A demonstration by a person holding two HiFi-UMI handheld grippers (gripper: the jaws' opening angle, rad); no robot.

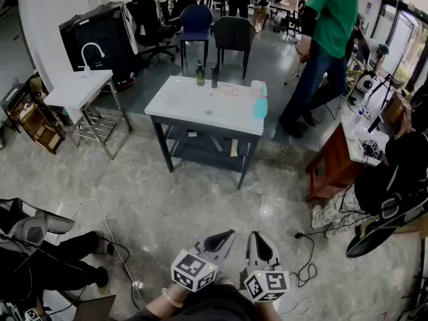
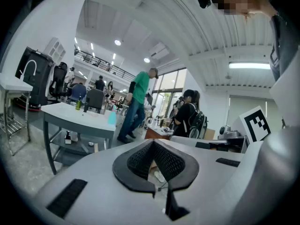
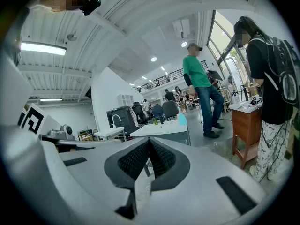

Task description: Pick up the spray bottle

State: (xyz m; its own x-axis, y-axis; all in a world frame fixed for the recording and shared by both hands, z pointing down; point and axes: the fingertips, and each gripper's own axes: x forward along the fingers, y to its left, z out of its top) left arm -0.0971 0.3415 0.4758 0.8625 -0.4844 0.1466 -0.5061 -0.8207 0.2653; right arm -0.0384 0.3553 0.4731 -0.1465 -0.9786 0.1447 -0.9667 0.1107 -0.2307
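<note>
White-topped table [image 1: 194,107] stands on the marble floor [image 1: 200,206]. At its far edge are a green bottle [image 1: 200,75] and a dark bottle [image 1: 215,77], close together. A pale blue spray bottle [image 1: 260,103] is upright at the right end.

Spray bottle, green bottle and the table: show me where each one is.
spray bottle [image 1: 260,106], head view, on its blue body.
green bottle [image 1: 200,77], head view, on its body.
table [image 1: 190,102], head view, on its bare white top.
</note>
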